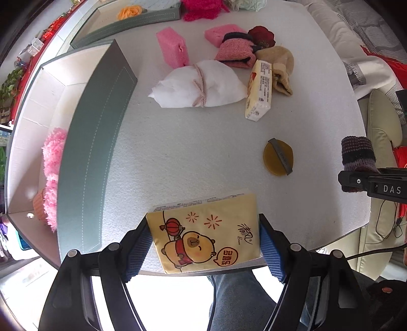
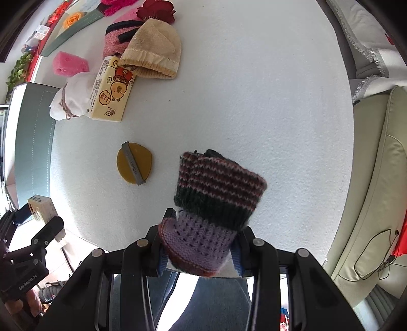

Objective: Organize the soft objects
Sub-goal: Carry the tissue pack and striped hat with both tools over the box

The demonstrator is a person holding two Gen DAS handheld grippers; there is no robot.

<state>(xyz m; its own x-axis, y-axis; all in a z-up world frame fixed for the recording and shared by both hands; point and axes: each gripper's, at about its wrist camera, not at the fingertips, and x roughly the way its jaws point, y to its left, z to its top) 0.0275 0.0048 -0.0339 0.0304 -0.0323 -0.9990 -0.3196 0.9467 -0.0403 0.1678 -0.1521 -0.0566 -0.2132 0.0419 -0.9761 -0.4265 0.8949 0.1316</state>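
My left gripper (image 1: 203,244) is shut on a yellow tissue pack (image 1: 206,231) with a cartoon print, held over the table's near edge. My right gripper (image 2: 201,244) is shut on a knitted striped purple-and-dark sock roll (image 2: 216,203), also seen in the left wrist view (image 1: 357,155). On the white table (image 1: 190,152) lie a white tied bundle (image 1: 201,85), a second tissue pack (image 1: 259,91), a beige sock (image 1: 279,66), a pink rolled sock (image 1: 236,52), pink sponges (image 1: 173,48) and a yellow round puff (image 1: 278,157).
A teal storage box (image 1: 94,152) stands at the left with pink fluffy items (image 1: 52,163) inside. A second teal box (image 1: 132,20) with an orange flower sits at the back. A dark red flower (image 1: 262,35) and a magenta fluffy cloth (image 1: 201,10) lie at the back. A sofa (image 2: 376,178) is at the right.
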